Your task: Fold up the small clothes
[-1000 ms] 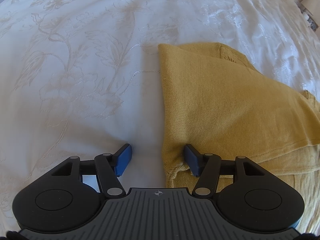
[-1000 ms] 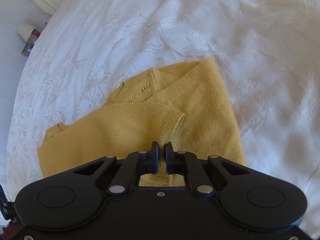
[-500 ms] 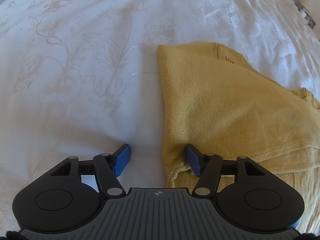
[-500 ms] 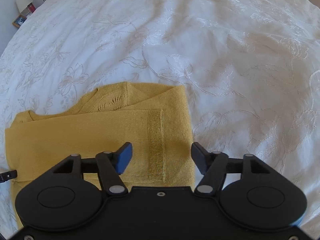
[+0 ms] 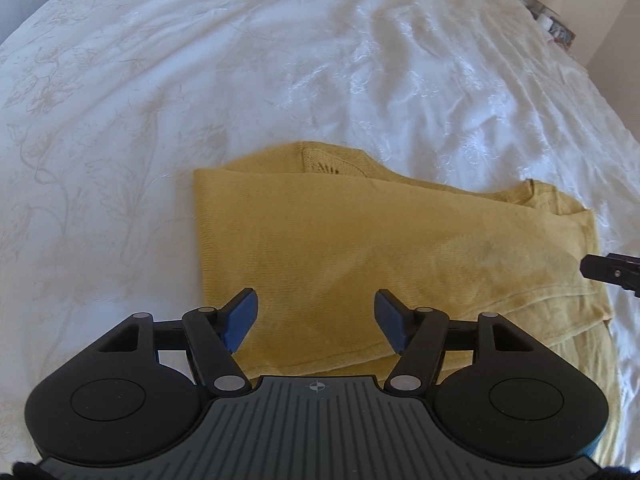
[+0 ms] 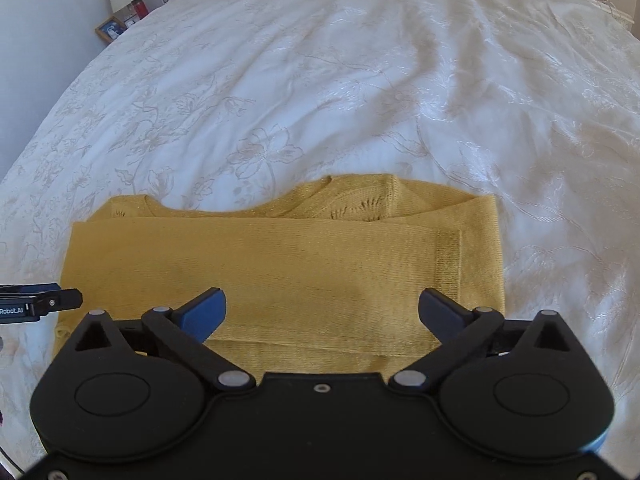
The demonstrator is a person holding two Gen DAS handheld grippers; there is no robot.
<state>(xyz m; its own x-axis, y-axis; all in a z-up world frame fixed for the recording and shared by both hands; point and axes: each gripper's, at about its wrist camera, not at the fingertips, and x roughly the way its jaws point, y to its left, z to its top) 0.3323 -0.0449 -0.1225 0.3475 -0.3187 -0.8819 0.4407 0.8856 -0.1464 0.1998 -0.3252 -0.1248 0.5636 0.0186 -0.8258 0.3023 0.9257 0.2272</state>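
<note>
On white bed [image 6: 360, 80], yellow knit top [image 6: 300, 272] now folded flat; right tool [image 6: 322, 312] just released sleeve, left tool [image 5: 316, 322] withdrawn, both wide open, empty.

The black two-finger right gripper [image 6: 322, 310] hangs with jaws spread wide above a folded mustard-yellow knit garment [image 6: 288, 268] lying on a white floral-embroidered bedspread [image 6: 360, 80]
</note>
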